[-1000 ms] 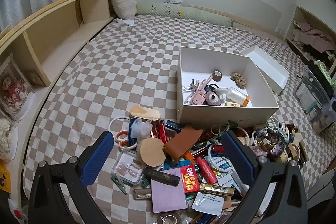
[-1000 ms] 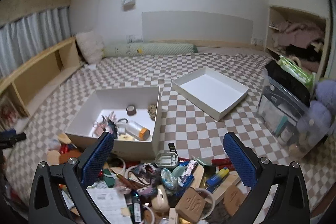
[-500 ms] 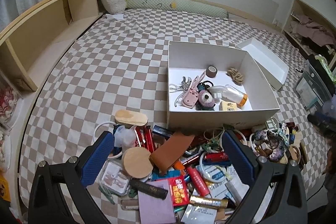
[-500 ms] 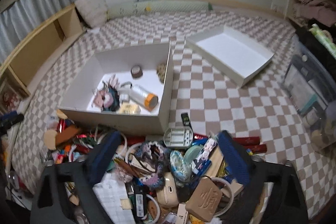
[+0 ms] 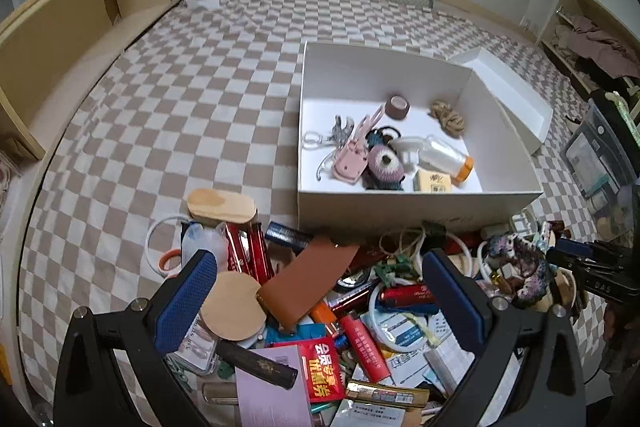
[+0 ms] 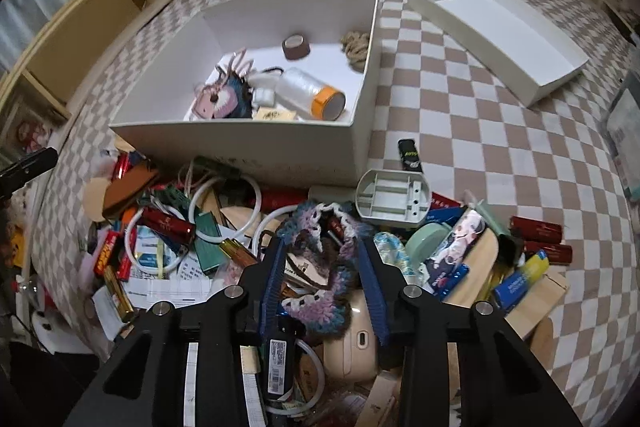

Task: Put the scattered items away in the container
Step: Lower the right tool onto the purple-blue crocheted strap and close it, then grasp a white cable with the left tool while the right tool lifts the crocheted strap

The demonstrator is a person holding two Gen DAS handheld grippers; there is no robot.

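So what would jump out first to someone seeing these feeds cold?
The heap of small clutter piled on the checked cover in front of the white box, which already holds a few things, such as a clear bottle with an orange cap. Next, the right gripper, down in the pile, its fingers closing around a purple crocheted scrunchie. The left gripper hangs open above the heap.

Box (image 6: 256, 143) behind clutter pile (image 6: 224, 239), lid (image 6: 500, 35) right of box, roll (image 6: 296, 47) inside box

Right hand-held gripper (image 6: 322, 269) angled down, jaws closing; left hand-held gripper (image 5: 320, 291) wide apart.
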